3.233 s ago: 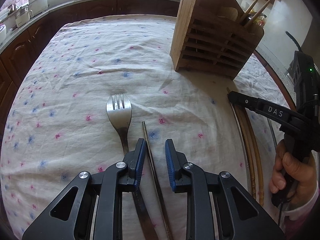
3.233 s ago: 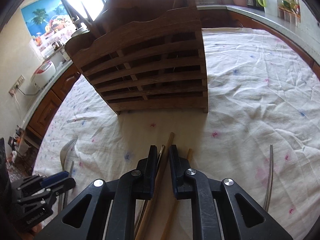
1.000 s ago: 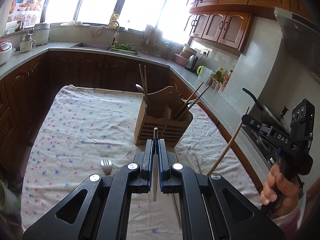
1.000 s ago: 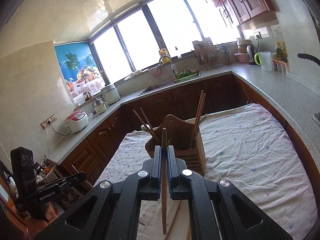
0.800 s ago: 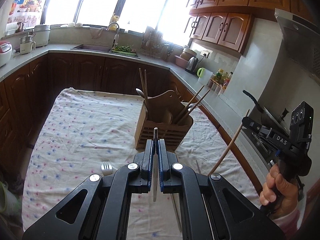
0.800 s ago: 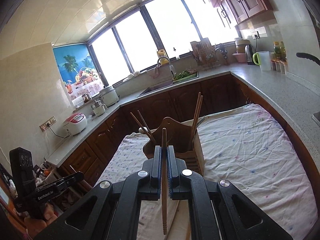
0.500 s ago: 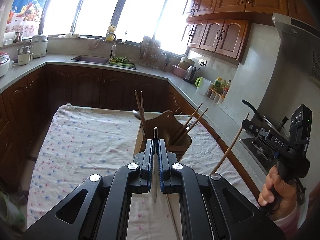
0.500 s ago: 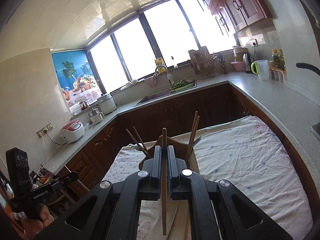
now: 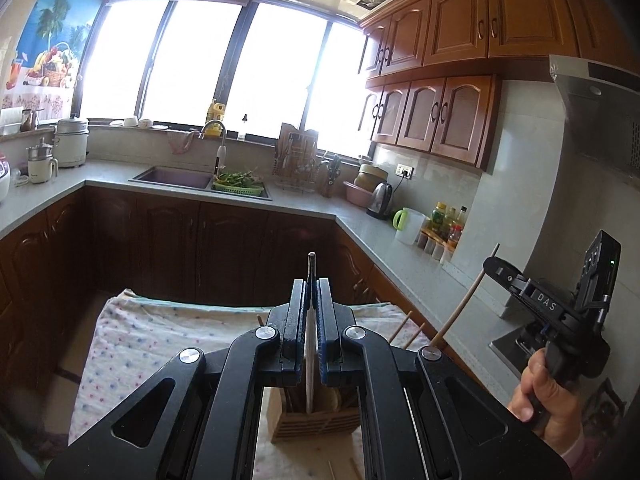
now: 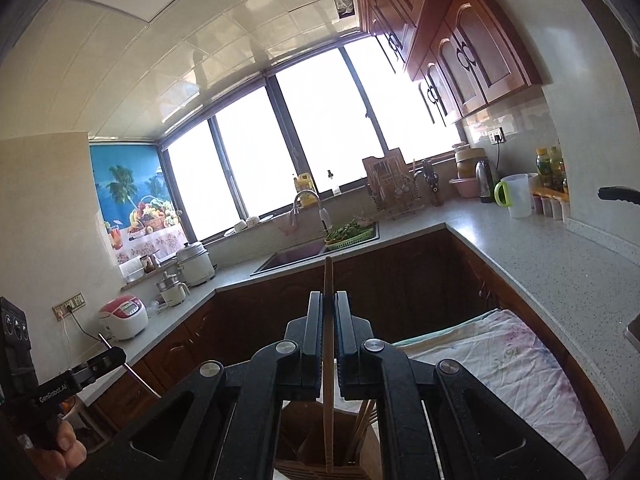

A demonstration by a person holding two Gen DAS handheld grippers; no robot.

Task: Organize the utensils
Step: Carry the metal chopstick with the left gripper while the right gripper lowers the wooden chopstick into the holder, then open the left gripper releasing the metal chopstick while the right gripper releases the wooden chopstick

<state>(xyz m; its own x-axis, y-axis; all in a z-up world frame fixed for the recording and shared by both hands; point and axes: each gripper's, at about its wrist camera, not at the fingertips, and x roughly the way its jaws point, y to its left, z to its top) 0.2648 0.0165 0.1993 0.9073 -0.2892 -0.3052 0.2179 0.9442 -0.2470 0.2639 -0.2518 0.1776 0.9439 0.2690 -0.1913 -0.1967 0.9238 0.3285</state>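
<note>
My left gripper [image 9: 311,284] is shut on a thin metal chopstick [image 9: 311,268] held upright, its lower end hanging over the wooden utensil holder [image 9: 316,424]. My right gripper [image 10: 329,298] is shut on a wooden chopstick [image 10: 328,276], also upright, its lower tip above the same holder [image 10: 298,444]. The holder stands on the flowered tablecloth [image 9: 160,336] and has several wooden chopsticks [image 9: 400,330] in it. The right gripper also shows in the left wrist view [image 9: 496,266], and the left gripper shows in the right wrist view [image 10: 112,356].
Loose chopsticks [image 9: 352,468] lie on the cloth in front of the holder. Dark cabinets and a grey counter [image 9: 360,220] with a sink [image 9: 176,178], kettle [image 9: 380,200] and jug [image 9: 408,226] ring the table. A range hood [image 9: 600,112] hangs at the right.
Both grippers picked a chopstick off the cloth, rose and tilted up. Over the last second they came closer above the holder, which has slid down under the fingers in both views.
</note>
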